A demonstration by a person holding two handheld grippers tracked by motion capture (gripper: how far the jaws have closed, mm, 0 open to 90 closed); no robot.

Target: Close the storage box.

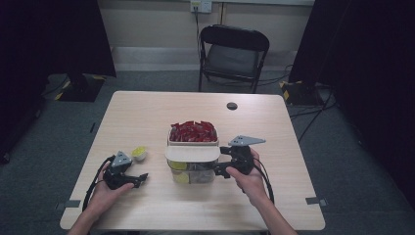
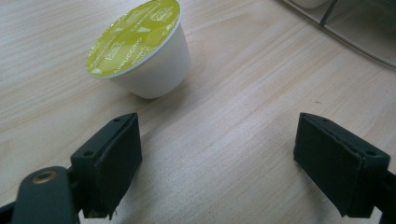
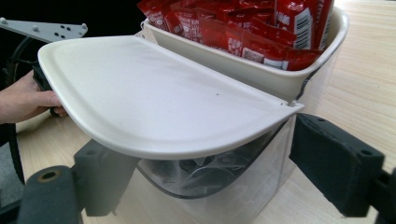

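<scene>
A white coffee capsule (image 2: pixel 149 70) with a yellow-green foil top lies tilted on the wooden table (image 2: pixel 243 93), just beyond and left of my left gripper (image 2: pixel 224 163); it is the small capsule (image 1: pixel 139 153) in the high view. The left gripper (image 1: pixel 134 179) is open and holds nothing. A clear bin (image 1: pixel 193 172) stands mid-table with a white flap lid (image 3: pixel 154 102) and a white tray of red packets (image 3: pixel 243 28) on top. My right gripper (image 3: pixel 219 172) is open, its jaws either side of the bin's clear lower end (image 3: pixel 219 179); whether they touch it cannot be told.
Yellow capsules (image 1: pixel 179 166) show inside the clear bin. A small black disc (image 1: pixel 232 105) lies near the table's far edge. A black folding chair (image 1: pixel 234 54) stands beyond the table. The person's other hand (image 3: pixel 23 100) shows past the lid.
</scene>
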